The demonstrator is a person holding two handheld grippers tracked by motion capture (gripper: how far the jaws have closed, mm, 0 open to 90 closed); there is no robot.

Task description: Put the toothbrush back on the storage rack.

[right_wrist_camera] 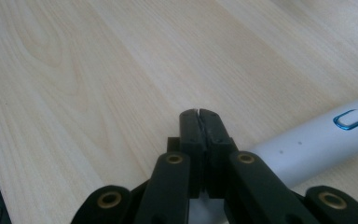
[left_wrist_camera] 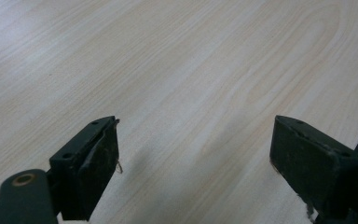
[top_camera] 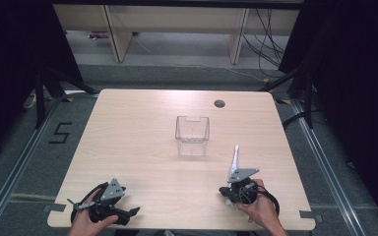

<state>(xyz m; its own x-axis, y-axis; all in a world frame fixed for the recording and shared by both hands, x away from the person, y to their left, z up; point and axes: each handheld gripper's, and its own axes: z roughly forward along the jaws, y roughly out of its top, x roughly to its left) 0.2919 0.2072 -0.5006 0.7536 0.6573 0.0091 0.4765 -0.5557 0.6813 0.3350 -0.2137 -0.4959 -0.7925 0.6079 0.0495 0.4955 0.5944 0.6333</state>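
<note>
A slim white wand-like device (top_camera: 235,160) with a blue-ringed button lies on the wooden table (top_camera: 128,142) at the front right, pointing away from the person. In the right gripper view the device (right_wrist_camera: 317,140) runs just right of my right gripper (right_wrist_camera: 199,112), whose jaws are pressed together with nothing between them. From above, the right gripper (top_camera: 222,191) rests low at the device's near end, held in a hand. My left gripper (top_camera: 128,213) sits at the front left edge. Its jaws (left_wrist_camera: 196,126) stand wide apart over bare wood.
A clear plastic box (top_camera: 192,135) stands upright near the table's middle, beyond both grippers. A round cable hole (top_camera: 219,103) sits near the far edge. Desk legs and cables lie on the floor behind the table, and black curtains flank it.
</note>
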